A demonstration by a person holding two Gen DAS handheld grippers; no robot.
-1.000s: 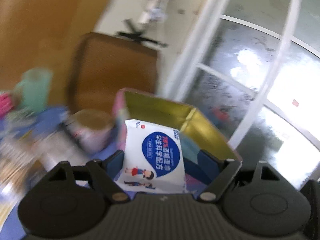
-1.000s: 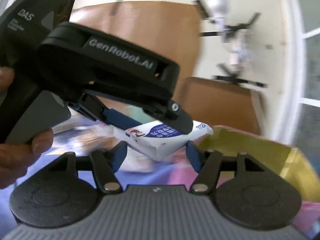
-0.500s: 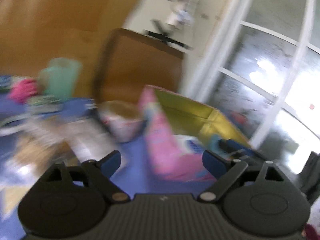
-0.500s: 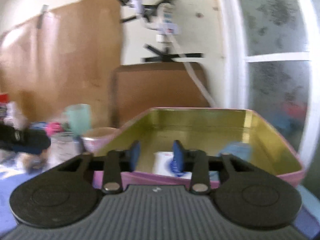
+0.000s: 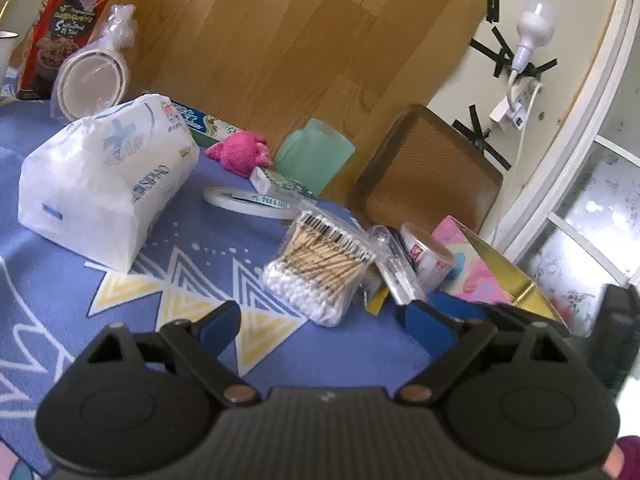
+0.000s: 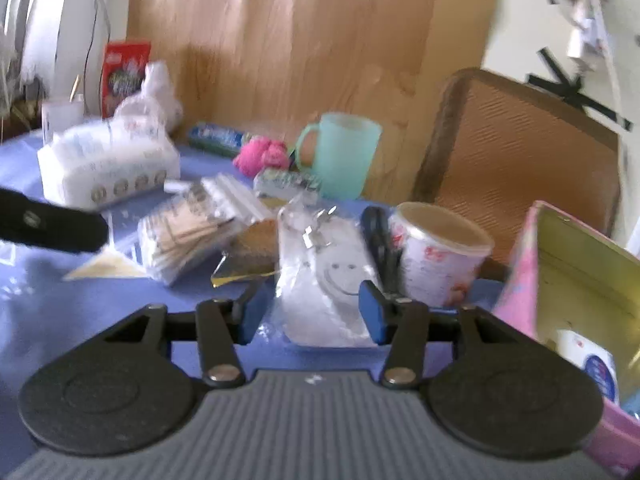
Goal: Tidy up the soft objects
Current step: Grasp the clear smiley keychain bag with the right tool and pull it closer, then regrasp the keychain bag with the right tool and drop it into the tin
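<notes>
Wipes pack (image 6: 599,366) now in pink tin (image 6: 532,280); both claws empty, L claw (image 5: 320,322) wide, R claw (image 6: 310,312) reopening round clear smiley bag (image 6: 328,280), next pick.

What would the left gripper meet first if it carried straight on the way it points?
Most likely the clear pack of wooden cotton swabs, which lies just ahead between the open fingers of the left gripper. Depth is hard to judge through the fisheye.

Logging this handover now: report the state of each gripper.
Left gripper: open, holding nothing.
Right gripper: open, jaws just reopening around the clear plastic bag with a smiley face, not gripping.
</notes>
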